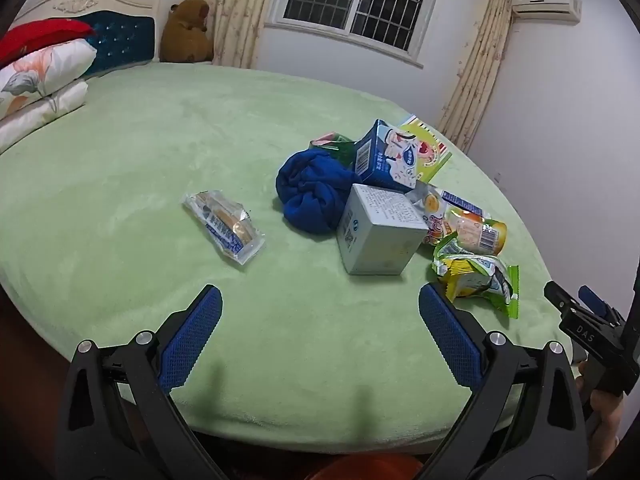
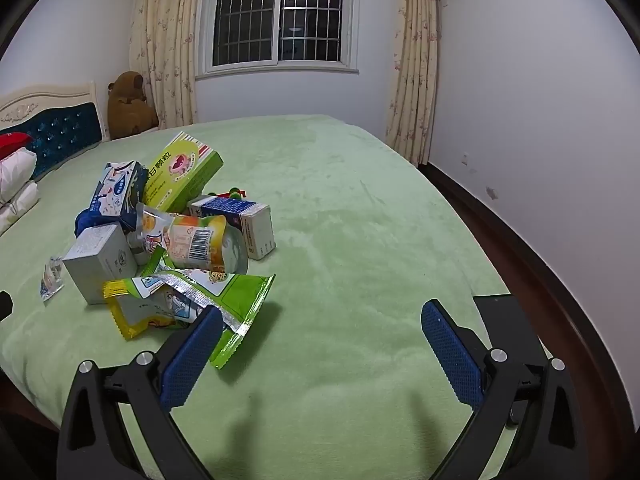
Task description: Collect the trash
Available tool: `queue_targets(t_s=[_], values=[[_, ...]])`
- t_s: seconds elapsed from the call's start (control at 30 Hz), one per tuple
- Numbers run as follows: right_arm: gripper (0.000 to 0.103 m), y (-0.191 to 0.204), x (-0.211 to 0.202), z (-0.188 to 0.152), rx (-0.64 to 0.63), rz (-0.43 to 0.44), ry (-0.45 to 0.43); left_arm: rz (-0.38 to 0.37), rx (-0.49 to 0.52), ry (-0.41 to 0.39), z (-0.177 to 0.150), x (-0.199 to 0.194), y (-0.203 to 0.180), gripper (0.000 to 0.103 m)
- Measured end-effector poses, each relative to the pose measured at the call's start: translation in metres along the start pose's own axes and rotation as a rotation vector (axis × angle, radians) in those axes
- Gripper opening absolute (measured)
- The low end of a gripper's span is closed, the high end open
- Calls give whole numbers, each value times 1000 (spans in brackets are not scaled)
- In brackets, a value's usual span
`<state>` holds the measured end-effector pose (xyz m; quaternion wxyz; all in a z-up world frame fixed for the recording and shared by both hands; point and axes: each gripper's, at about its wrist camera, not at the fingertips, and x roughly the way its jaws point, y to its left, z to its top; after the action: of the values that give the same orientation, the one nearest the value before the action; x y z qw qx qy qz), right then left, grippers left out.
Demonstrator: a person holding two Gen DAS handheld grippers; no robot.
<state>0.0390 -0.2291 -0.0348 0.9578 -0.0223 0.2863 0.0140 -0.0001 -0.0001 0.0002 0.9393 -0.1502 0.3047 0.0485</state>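
Note:
A heap of trash lies on the green bed (image 1: 160, 152) (image 2: 360, 200): a grey box (image 1: 380, 232) (image 2: 100, 260), a blue-and-white carton (image 1: 386, 156) (image 2: 118, 192), a green box (image 2: 182, 172), a white-and-blue box (image 2: 240, 220), a yellow-green snack wrapper (image 1: 476, 276) (image 2: 188, 304) and an orange pouch (image 1: 476, 230) (image 2: 200, 240). A clear wrapper (image 1: 224, 226) (image 2: 52, 276) lies apart on the left. My left gripper (image 1: 320, 300) hovers open over bare blanket, short of the heap. My right gripper (image 2: 320, 316) is open too, its left finger overlapping the snack wrapper's edge.
A crumpled blue cloth (image 1: 310, 188) sits in the heap. Pillows (image 1: 40, 76) and a brown plush bear (image 1: 188, 32) (image 2: 130, 104) are by the headboard. The bed's right edge drops to a dark floor (image 2: 540, 280) beside the wall. A black object (image 2: 504, 320) sits at that edge.

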Motion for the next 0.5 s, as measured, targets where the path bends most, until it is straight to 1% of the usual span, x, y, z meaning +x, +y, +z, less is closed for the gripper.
queue_targets(t_s=[0.07, 0.17, 0.2, 0.37, 0.5], values=[[98, 0, 1, -1, 0, 3, 4, -4, 6, -12, 0, -2, -1, 96], [98, 4, -1, -1, -1, 11, 8, 10, 26, -32, -1, -4, -2, 96], [98, 2, 0, 0, 2, 14, 10, 24, 23, -15, -3, -4, 0, 96], [98, 0, -2, -2, 0, 20, 0, 60, 52, -19, -3, 0, -5, 96], [98, 1, 0, -2, -1, 18, -4, 53, 51, -6, -1, 0, -4, 96]])
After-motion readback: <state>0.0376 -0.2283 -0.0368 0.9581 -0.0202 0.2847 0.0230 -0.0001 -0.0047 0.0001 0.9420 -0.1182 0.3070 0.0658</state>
